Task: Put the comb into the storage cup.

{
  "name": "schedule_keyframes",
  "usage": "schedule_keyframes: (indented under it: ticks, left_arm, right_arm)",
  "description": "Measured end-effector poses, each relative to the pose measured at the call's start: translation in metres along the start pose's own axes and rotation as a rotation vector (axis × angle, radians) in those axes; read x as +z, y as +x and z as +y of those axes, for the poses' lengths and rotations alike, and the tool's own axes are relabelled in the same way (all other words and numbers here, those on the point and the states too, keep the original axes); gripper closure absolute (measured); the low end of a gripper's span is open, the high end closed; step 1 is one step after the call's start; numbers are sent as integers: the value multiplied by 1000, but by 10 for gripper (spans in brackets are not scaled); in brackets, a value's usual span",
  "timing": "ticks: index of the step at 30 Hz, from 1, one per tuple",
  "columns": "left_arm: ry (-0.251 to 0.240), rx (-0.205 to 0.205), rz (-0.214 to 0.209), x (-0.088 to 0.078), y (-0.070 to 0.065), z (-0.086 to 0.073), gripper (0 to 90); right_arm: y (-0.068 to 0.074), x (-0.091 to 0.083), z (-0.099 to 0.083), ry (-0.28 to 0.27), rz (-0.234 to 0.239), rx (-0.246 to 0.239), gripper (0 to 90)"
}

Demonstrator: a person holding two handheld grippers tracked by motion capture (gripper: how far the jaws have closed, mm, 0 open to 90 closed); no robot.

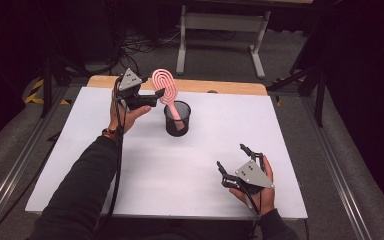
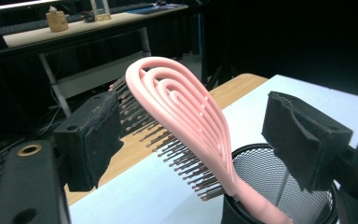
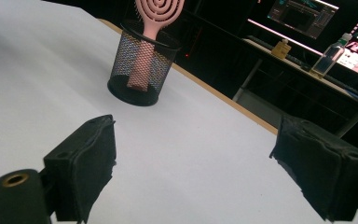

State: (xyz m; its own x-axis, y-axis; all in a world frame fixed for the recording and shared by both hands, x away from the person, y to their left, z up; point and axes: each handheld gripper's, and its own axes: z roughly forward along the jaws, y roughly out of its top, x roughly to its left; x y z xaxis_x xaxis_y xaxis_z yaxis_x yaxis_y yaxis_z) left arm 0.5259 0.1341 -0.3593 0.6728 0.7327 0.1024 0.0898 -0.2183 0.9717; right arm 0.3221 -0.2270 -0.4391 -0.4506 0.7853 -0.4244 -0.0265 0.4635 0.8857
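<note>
Pink hairbrush (image 1: 166, 88) stands handle-down in a black mesh cup (image 1: 177, 120), toward the far edge of the tabletop (image 1: 190, 165), a little left of its middle. The handle sits inside the cup; the head sticks out above the rim and leans toward the far left corner. My guess is that the cup's wall is what props it: the brush is too long to sit upright, so it rests tilted against the rim.

Left gripper (image 1: 152, 95) is held level just beside the brush head, on its left. From the left gripper view, the fingers (image 2: 91, 140) are spread on either side of the head; bristles come close to one pad, the other pad stands clear. Nothing is pinched. Looks like the brush now stands on its own, with the cup carrying it.

Right gripper (image 1: 237, 162) rests near the front right corner of the tabletop, well apart from the cup. Its fingers (image 3: 86, 154) are spread with only bare white surface between them. It seems parked there to stay out of the way.

Cup upright, not tipped by the brush's lean.
</note>
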Motion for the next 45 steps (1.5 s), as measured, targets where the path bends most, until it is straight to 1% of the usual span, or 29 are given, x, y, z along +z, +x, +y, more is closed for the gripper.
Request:
schedule_keyframes:
  ticks: [3,5,6,11,12,14,15,17,21,23,26,31,38,42,43,45]
  left_arm:
    - [-5,5,2,-2,-1,1,189]
    - [-9,11,-10,-4,-1,3,183]
    - [-8,12,-9,-4,-2,3,179]
    - [-6,23,-13,-4,-5,5,132]
    - [0,26,-22,-4,-7,6,123]
    - [-3,30,-30,-4,-8,6,115]
    - [-3,30,-30,-4,-8,6,112]
    - [-4,43,-31,-5,-10,7,103]
    - [-12,43,-52,-7,-11,8,83]
    - [-13,43,-55,-7,-11,8,79]
    - [-17,52,-70,-8,-12,8,60]
    - [-12,61,-77,-10,-14,9,48]
    - [-16,86,-79,-15,-17,11,48]
    - [-26,97,-81,-18,-19,12,47]
    - [-26,97,-79,-19,-20,12,47]
    - [-27,100,-85,-21,-21,12,46]
  right_arm:
    - [0,0,0,-1,0,-2,131]
    - [0,0,0,-2,0,-2,131]
    - [0,0,0,-2,-1,-2,130]
    - [1,0,0,4,3,-6,131]
    - [1,0,1,4,2,-7,130]
    - [1,0,1,3,2,-6,130]
    - [1,0,1,3,2,-6,130]
    - [1,0,1,3,1,-7,129]
    - [1,0,1,3,1,-6,129]
    - [1,0,1,4,1,-7,128]
    - [1,0,1,2,-3,-7,126]
    - [1,0,1,-2,-5,-2,124]
    - [1,0,1,-7,-3,-4,119]
    - [0,-1,2,-10,-5,7,107]
    - [0,-1,2,-15,-1,17,105]
    - [-1,-2,2,-15,1,20,100]
